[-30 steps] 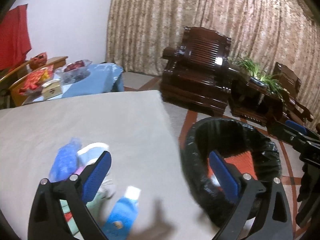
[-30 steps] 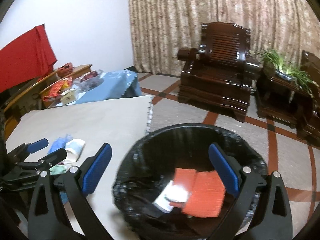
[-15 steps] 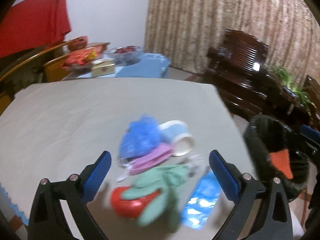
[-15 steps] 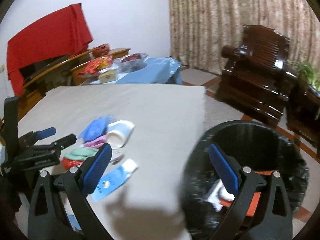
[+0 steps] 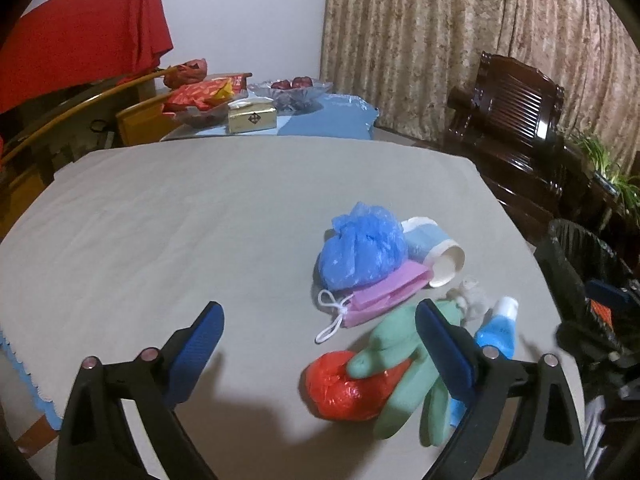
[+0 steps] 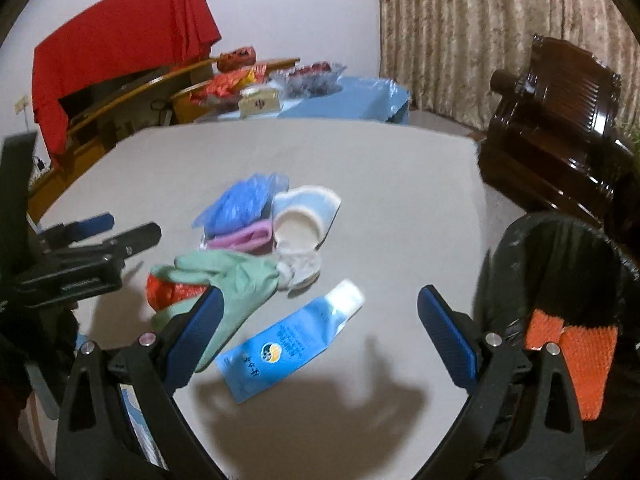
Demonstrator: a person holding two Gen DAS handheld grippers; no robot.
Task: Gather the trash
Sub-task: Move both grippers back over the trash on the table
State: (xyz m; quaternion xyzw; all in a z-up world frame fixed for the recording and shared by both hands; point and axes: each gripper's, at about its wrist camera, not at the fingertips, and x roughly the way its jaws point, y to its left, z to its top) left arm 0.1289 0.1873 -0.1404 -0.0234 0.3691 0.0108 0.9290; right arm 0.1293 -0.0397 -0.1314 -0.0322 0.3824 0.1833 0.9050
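Left view: my left tool (image 5: 318, 344) is spread wide, holding nothing, over the worktop (image 5: 160, 220). I should drop straight onto the green glove (image 5: 404, 360).

Right view: my right tool (image 6: 318, 326) gapes empty above the blue tube (image 6: 288, 344). The bin (image 6: 560, 264) waits beside it.

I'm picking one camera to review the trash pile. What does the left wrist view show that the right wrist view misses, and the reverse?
Only the left wrist view shows the white drawstring loops beside the purple pouch.

Only the right wrist view shows the blue tube whole with its printed label, the orange item in the black bin, and the left gripper from the side.

Both show the blue plastic bag, paper cup, green glove and red bag on the table.
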